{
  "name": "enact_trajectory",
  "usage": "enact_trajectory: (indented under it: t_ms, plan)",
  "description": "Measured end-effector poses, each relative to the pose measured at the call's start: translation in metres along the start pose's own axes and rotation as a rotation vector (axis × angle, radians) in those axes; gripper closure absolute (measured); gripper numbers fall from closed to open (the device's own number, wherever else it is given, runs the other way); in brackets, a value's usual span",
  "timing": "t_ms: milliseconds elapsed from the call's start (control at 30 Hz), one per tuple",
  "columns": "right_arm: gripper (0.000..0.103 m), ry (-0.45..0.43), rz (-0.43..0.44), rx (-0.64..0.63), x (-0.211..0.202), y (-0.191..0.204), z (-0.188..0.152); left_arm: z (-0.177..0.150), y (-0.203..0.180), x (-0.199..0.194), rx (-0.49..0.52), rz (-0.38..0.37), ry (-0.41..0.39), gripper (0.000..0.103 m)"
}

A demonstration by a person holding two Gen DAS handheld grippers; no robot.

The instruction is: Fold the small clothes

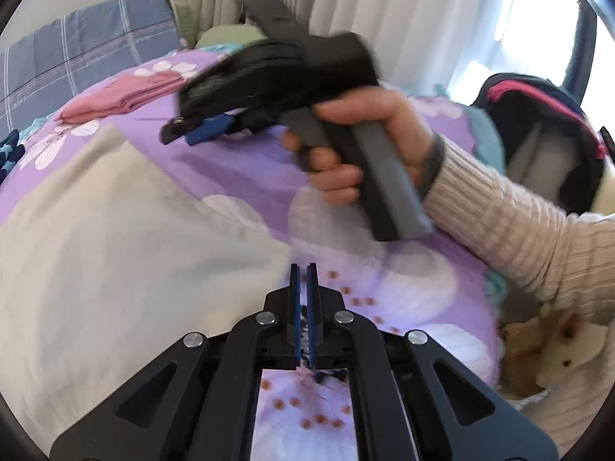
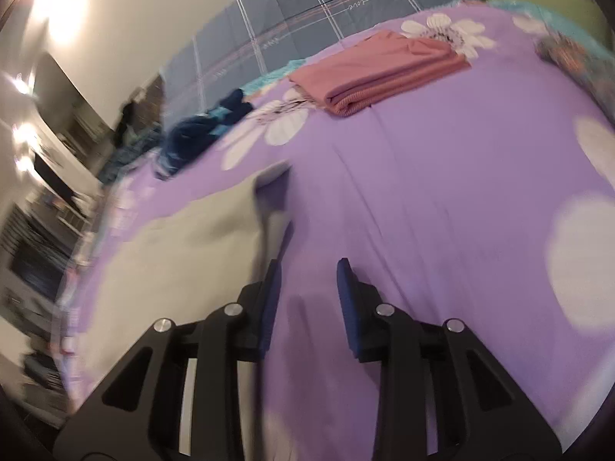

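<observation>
A flat beige garment [image 1: 96, 230] lies on the purple flowered bedsheet [image 1: 238, 176]. My left gripper [image 1: 303, 269] hangs over the sheet just right of the garment's edge, its blue pads shut with nothing between them. In the left wrist view a hand in a cream ribbed sleeve holds my right gripper [image 1: 180, 136] above the bed, pointing left and blurred. The right wrist view shows the right gripper [image 2: 307, 269] open over bare sheet, nothing between its fingers. The beige garment [image 2: 184, 253] lies beside its left finger [image 2: 273, 280]. A folded pink garment [image 2: 376, 73] rests farther back.
A crumpled dark blue garment [image 2: 203, 130] lies at the bed's left edge. A blue-grey plaid quilt [image 2: 326, 11] is at the head of the bed. A black and pink backpack [image 1: 546, 134] and a plush toy [image 1: 557, 353] sit at the right. Curtains [image 1: 365, 7] hang behind.
</observation>
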State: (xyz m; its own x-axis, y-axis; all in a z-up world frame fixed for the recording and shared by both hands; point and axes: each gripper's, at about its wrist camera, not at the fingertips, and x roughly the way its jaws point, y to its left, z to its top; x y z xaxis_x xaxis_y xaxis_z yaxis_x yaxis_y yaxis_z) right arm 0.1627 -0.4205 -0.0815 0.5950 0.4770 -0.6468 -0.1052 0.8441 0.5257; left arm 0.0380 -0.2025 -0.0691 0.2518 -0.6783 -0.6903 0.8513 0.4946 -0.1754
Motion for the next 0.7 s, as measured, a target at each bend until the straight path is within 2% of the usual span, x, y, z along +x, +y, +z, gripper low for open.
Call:
enact_trajectory:
  t_ms: [33,67,100,133,233,300,333,367,400,467,600,633,667,700]
  plan:
    - [0.071,0.001,0.017,0.005,-0.012,0.0,-0.009,-0.003,-0.003,-0.007,0.01,0.0,-0.01,0.095]
    - [0.068,0.002,0.034,0.0,-0.023,0.001,-0.019,-0.006,-0.004,-0.013,0.012,0.011,-0.017,0.085]
    - [0.062,0.009,0.05,-0.014,-0.035,0.006,-0.034,-0.007,-0.004,-0.016,0.009,0.025,-0.023,0.068]
    - [0.059,0.018,0.056,-0.029,-0.043,0.01,-0.046,-0.012,0.0,-0.027,-0.006,0.064,-0.04,0.063]
    - [0.057,0.084,0.057,-0.066,-0.045,0.028,-0.086,-0.026,0.018,-0.052,-0.071,0.14,-0.071,0.062]
    - [0.057,0.127,0.045,-0.057,-0.038,0.035,-0.104,-0.039,0.039,-0.074,-0.168,0.221,-0.089,0.052]
    - [0.057,0.119,0.033,-0.056,-0.035,0.037,-0.109,-0.048,0.049,-0.083,-0.213,0.258,-0.097,0.051]
    - [0.072,0.104,0.015,-0.056,-0.034,0.039,-0.11,-0.054,0.057,-0.091,-0.257,0.296,-0.105,0.051]
    - [0.097,0.098,-0.007,-0.035,-0.034,0.04,-0.108,-0.062,0.066,-0.101,-0.301,0.332,-0.112,0.051]
    - [0.097,0.092,-0.006,0.035,-0.036,0.036,-0.106,-0.086,0.087,-0.13,-0.4,0.431,-0.134,0.051]
    - [0.099,0.117,-0.116,0.021,-0.035,0.036,-0.113,-0.139,0.114,-0.195,-0.543,0.581,-0.205,0.049]
    - [0.099,0.122,-0.119,0.032,-0.035,0.035,-0.112,-0.156,0.12,-0.213,-0.591,0.623,-0.225,0.048]
    - [0.098,0.129,-0.128,0.046,-0.036,0.036,-0.11,-0.169,0.125,-0.226,-0.629,0.655,-0.238,0.048]
    - [0.09,0.113,-0.182,0.056,-0.042,0.041,-0.104,-0.178,0.129,-0.234,-0.655,0.676,-0.243,0.048]
